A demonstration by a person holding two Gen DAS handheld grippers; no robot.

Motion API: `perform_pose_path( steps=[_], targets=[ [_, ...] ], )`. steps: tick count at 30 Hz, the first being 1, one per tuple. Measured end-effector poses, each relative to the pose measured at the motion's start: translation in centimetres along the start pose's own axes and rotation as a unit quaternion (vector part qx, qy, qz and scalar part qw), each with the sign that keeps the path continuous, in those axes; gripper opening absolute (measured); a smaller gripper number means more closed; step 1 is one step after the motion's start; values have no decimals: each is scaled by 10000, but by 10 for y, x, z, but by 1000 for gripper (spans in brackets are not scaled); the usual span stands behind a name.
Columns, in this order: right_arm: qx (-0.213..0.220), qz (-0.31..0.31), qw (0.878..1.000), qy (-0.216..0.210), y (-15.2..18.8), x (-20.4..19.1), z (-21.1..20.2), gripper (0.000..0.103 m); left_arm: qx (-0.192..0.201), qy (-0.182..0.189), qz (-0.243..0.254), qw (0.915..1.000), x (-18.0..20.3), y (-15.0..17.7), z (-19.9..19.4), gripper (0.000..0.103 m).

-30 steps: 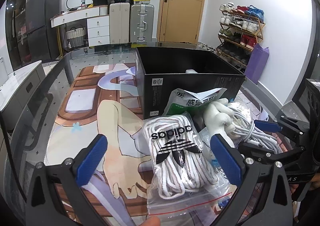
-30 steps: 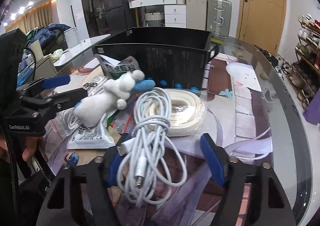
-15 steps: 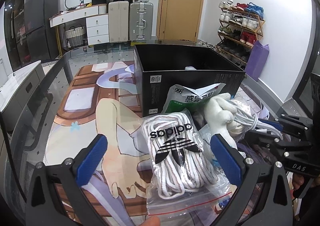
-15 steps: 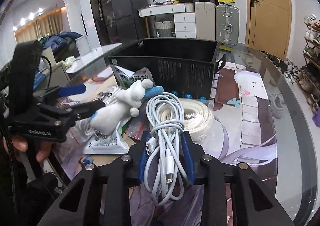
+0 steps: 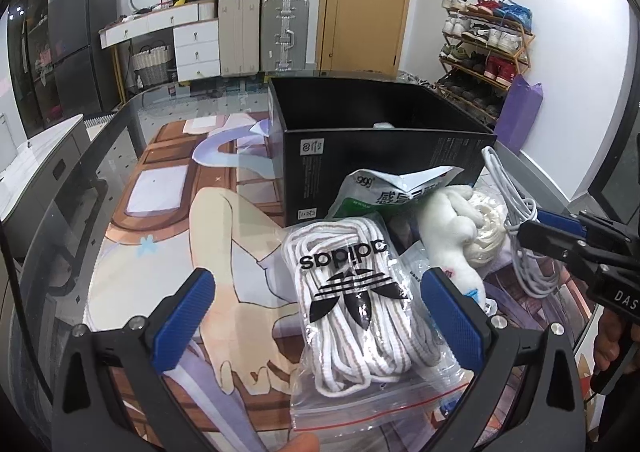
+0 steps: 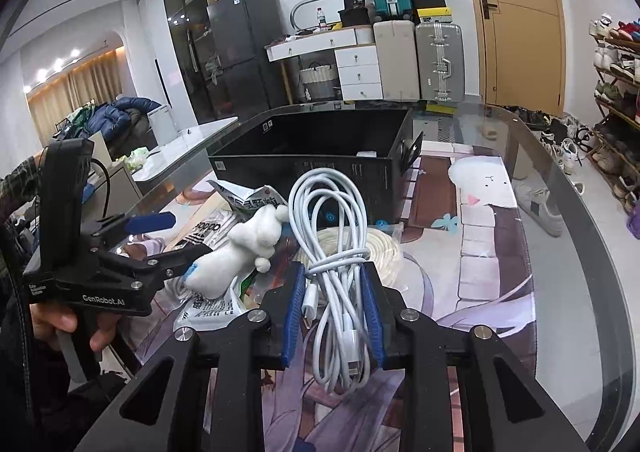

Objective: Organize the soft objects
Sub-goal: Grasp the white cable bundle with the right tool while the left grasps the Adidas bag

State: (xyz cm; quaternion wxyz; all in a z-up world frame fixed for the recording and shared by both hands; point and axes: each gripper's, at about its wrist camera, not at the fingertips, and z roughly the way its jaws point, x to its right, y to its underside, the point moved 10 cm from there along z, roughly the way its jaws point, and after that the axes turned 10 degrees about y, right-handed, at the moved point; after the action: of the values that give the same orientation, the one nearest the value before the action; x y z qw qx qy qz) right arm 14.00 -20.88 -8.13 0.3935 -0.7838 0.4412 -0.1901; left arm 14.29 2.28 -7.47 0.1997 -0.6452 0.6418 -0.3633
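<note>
My right gripper is shut on a coiled white cable and holds it above the table; the cable also shows in the left wrist view. My left gripper is open around a clear bag of white adidas laces that lies on the table. A white plush toy, a green-white packet and a bagged white rope coil lie before an open black box.
The glass table's curved edge runs along the right. A printed mat covers the table left of the box. Suitcases, drawers and a shoe rack stand beyond the table.
My right gripper closed on the white cable and lifted it off the table. My left gripper stayed open over the bag of laces.
</note>
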Motion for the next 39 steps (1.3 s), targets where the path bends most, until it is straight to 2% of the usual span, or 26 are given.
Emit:
perform_pose_path(
  steps=[7,17,25,26,29,31,33,37,39],
  targets=[
    [-76,-68,9999,39,4,1,4,28,-110,-99,33,9999,-1,3,3,103],
    [-458,-226,9984,247,20,5,20,31,-182,-98,78,9998,3,5,4,103],
    [-295,-358,9986,250,17,0,16,26,-341,-34,63,9994,3,5,7,101],
    [-283,-346,9987,240,16,0,15,26,-373,-20,80,9993,4,5,7,100],
    [-256,-310,9989,226,15,2,14,26,-619,67,249,9977,12,10,12,82],
    [-235,-290,9991,223,14,3,13,26,-647,138,343,9972,17,11,11,65],
    [-216,-274,9992,204,13,3,12,26,-640,163,372,9971,19,11,9,54],
    [-153,-231,9995,139,12,3,7,26,-491,226,323,9980,19,9,1,39],
    [-118,-222,9996,135,11,3,5,25,-415,189,342,9984,18,10,-5,36]
  ],
)
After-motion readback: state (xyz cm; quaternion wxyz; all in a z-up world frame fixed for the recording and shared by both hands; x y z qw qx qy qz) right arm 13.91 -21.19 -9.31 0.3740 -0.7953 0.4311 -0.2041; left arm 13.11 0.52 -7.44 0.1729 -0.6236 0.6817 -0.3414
